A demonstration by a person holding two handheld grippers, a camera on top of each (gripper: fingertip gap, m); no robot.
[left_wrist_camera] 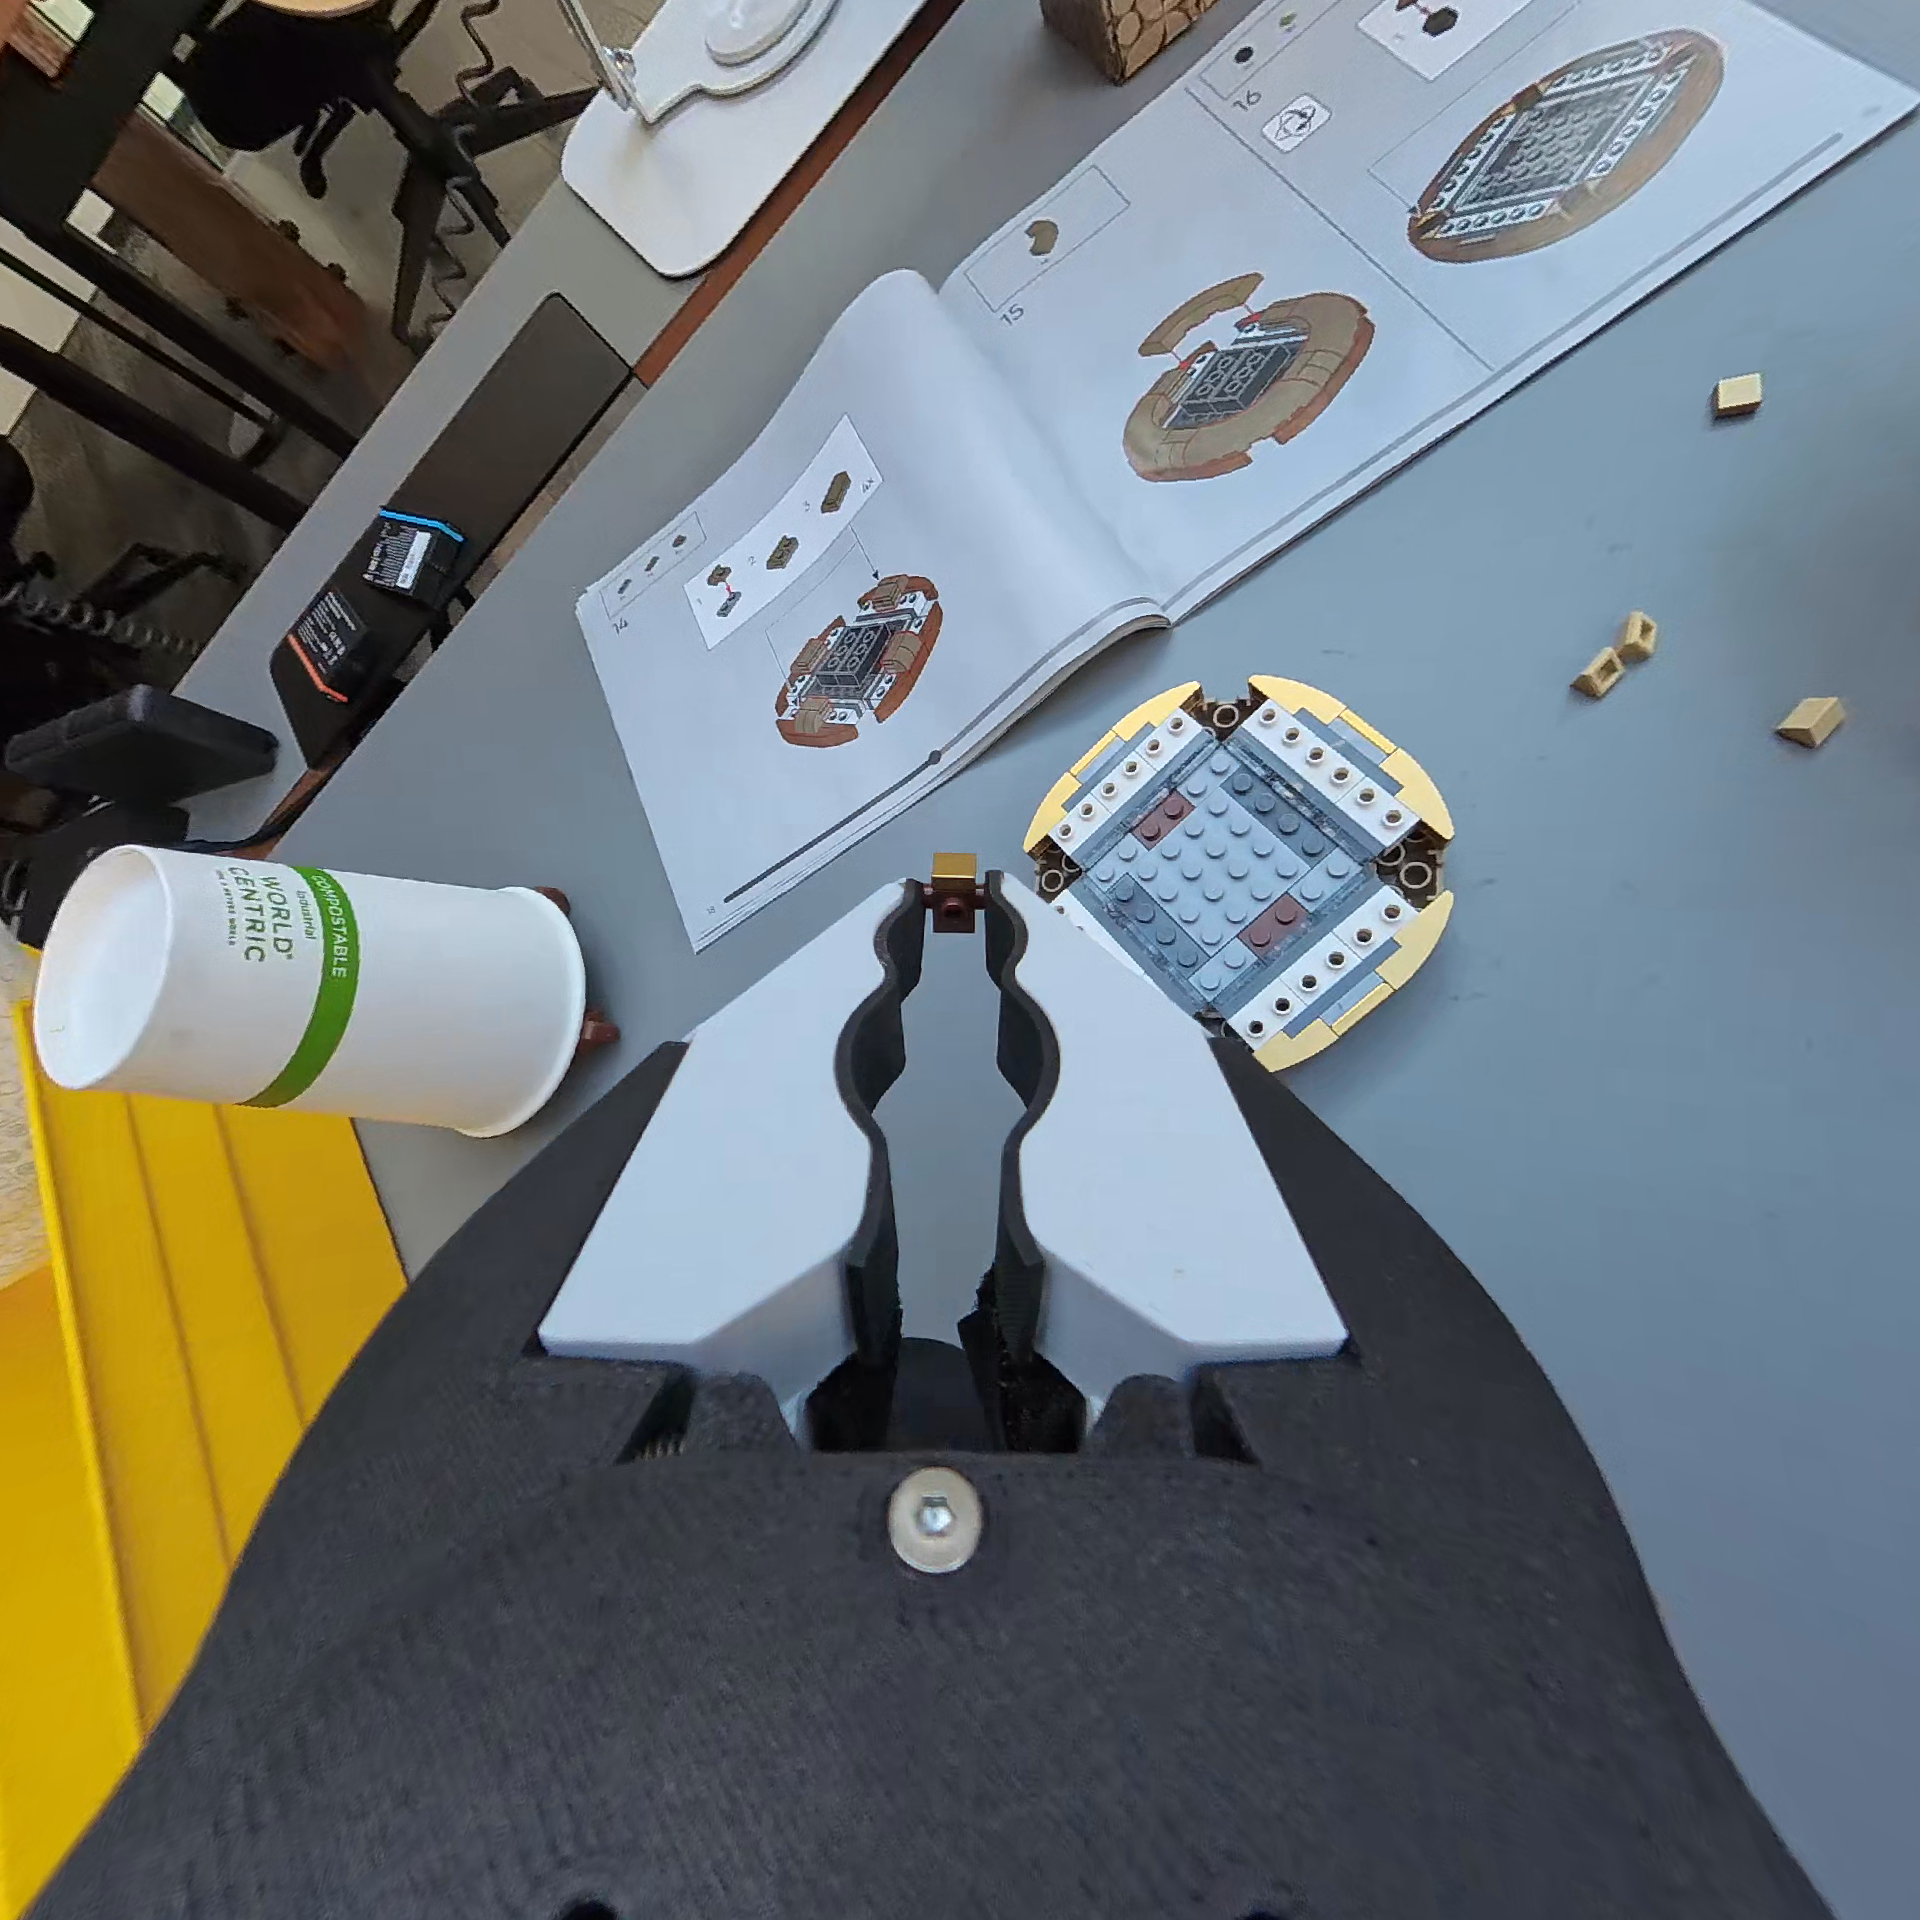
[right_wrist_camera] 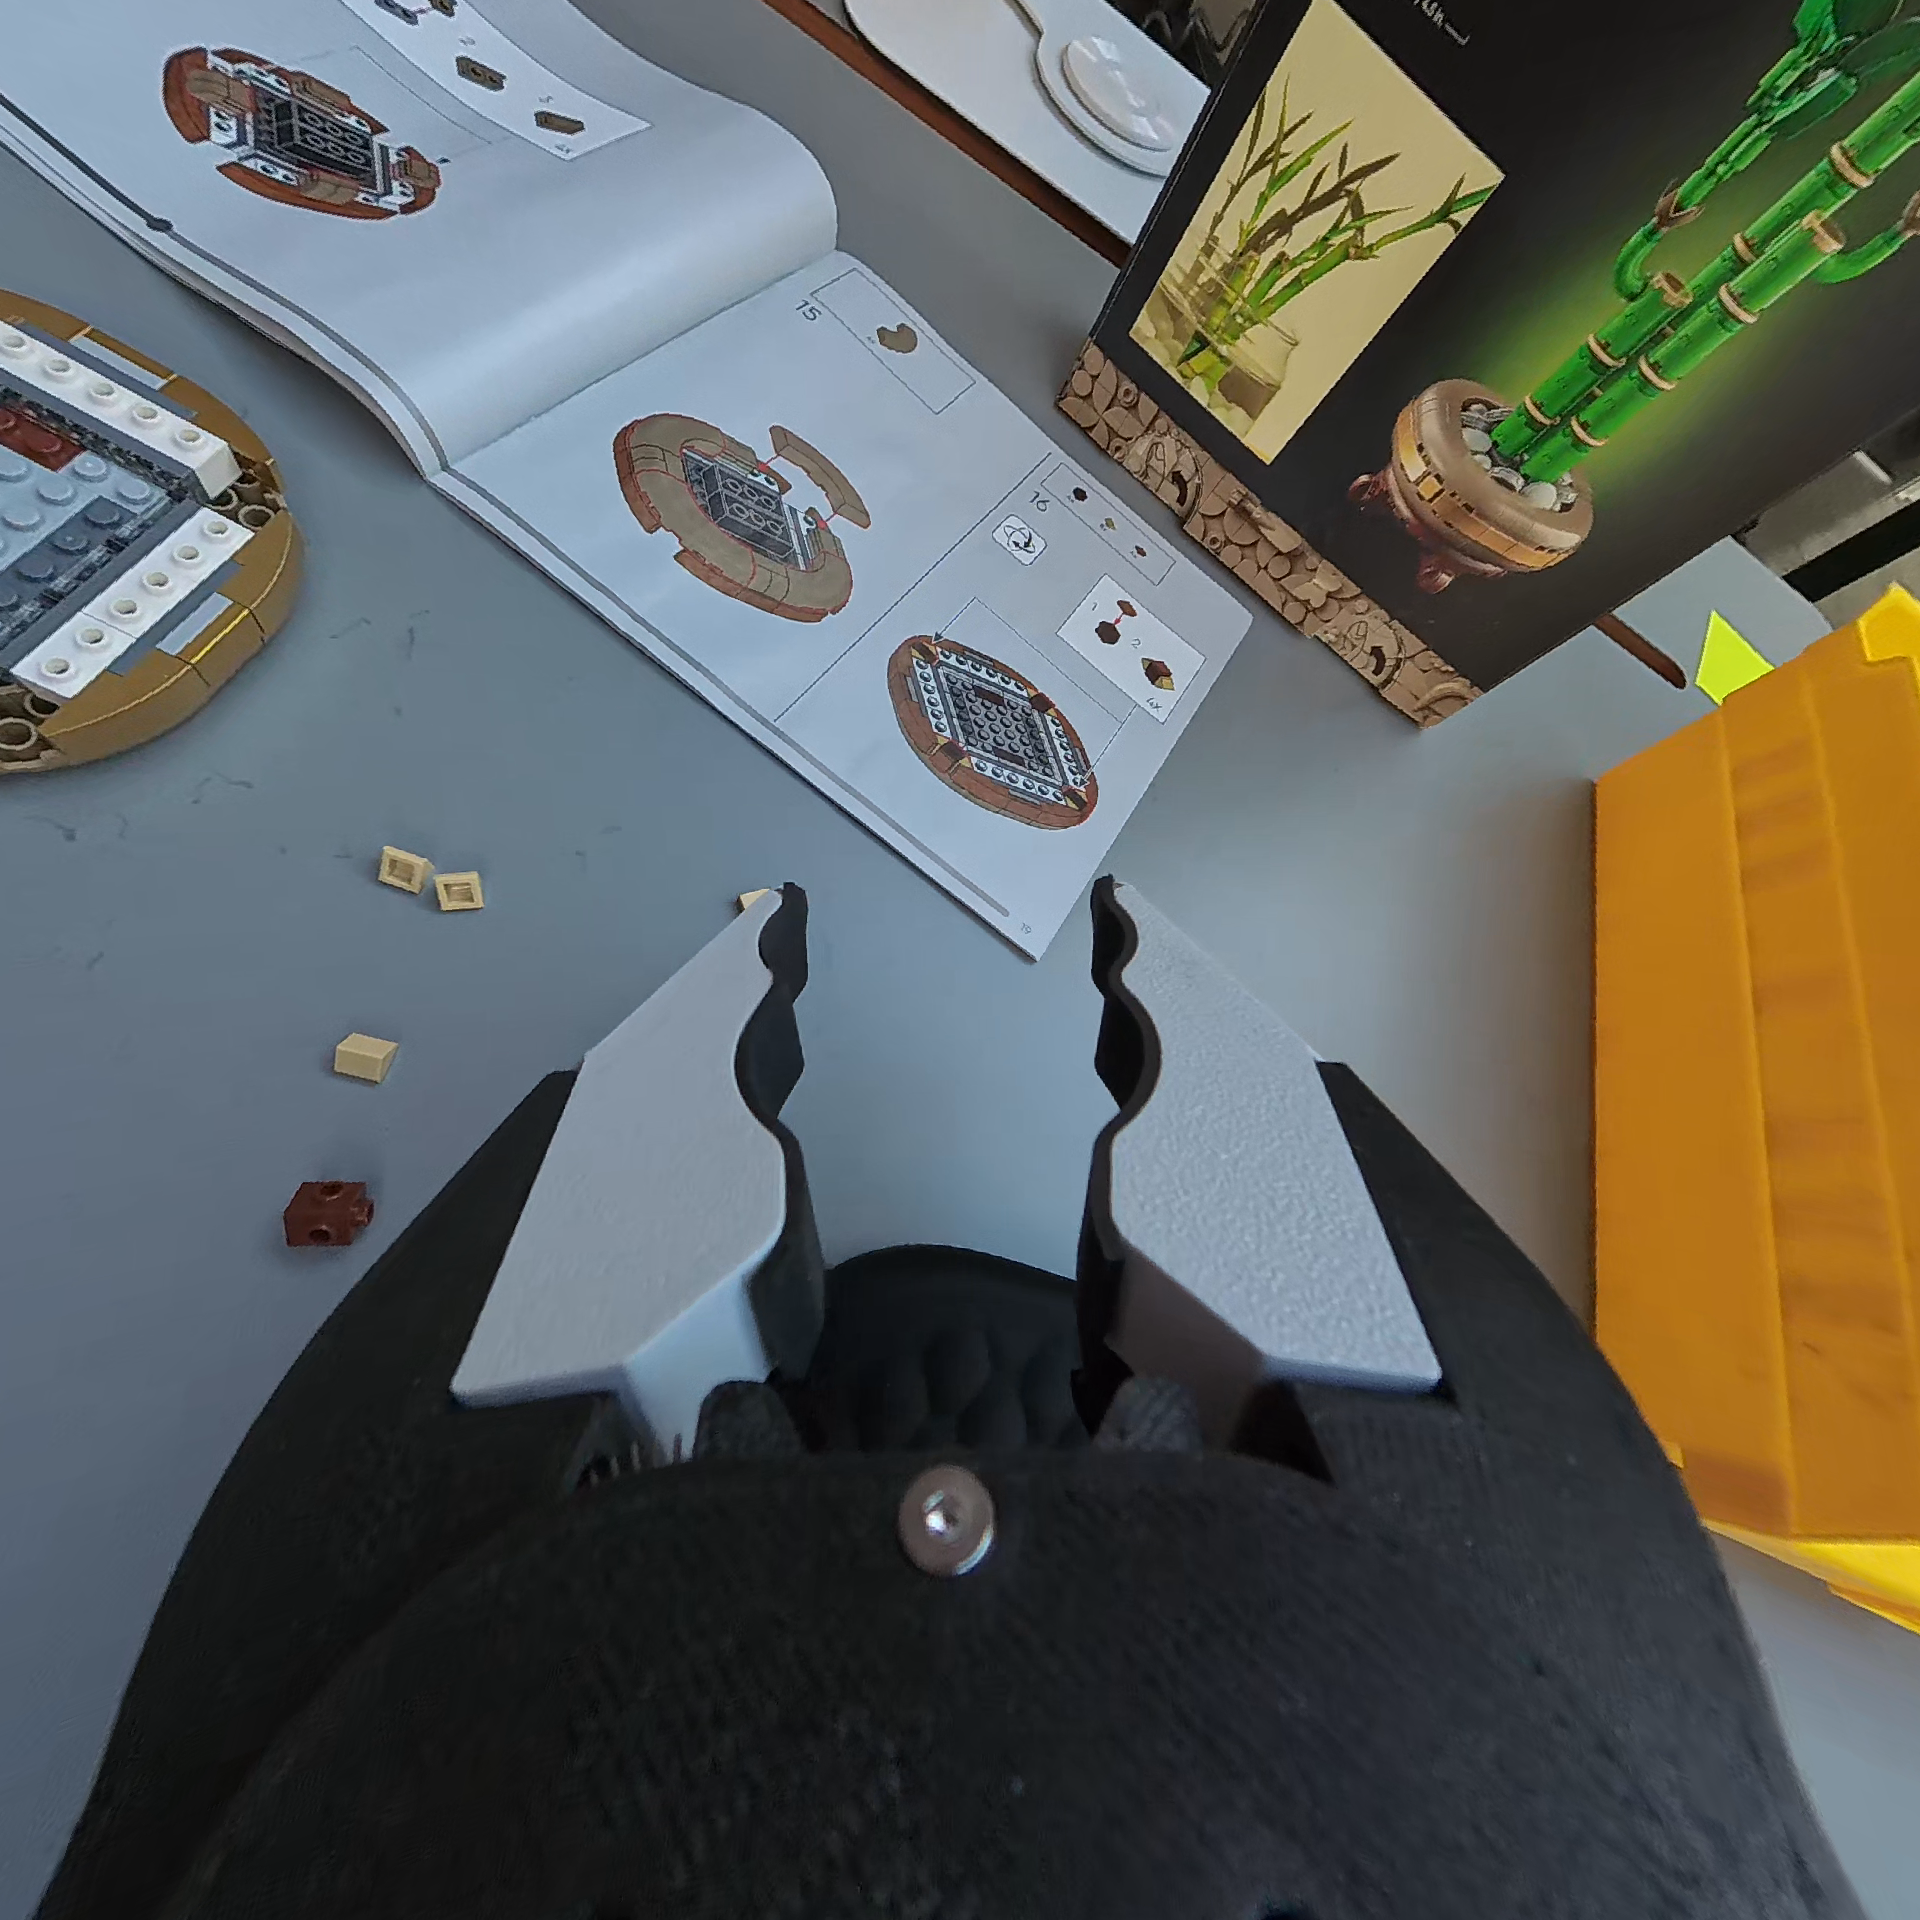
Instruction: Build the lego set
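Observation:
My left gripper (left_wrist_camera: 956,906) is shut on a small brown brick (left_wrist_camera: 956,914) with a gold tile (left_wrist_camera: 954,869) on it, held above the grey table just left of the round base build (left_wrist_camera: 1236,873). That build has a grey studded middle, white bricks and a tan rim; it also shows in the right wrist view (right_wrist_camera: 114,540). My right gripper (right_wrist_camera: 948,902) is open and empty above bare table. Several loose tan tiles (right_wrist_camera: 428,878) and a brown brick (right_wrist_camera: 327,1214) lie to its left. One tan tile (right_wrist_camera: 756,899) peeks past its left fingertip.
The open instruction booklet (left_wrist_camera: 997,436) lies behind the build. A white paper cup (left_wrist_camera: 312,987) lies on its side at left, with small brown pieces (left_wrist_camera: 600,1031) by it. Yellow trays (left_wrist_camera: 156,1351) (right_wrist_camera: 1766,1091) flank the table. The set's box (right_wrist_camera: 1455,343) stands at back right. The gap from one gripper's tips to the other's is roughly 25 cm.

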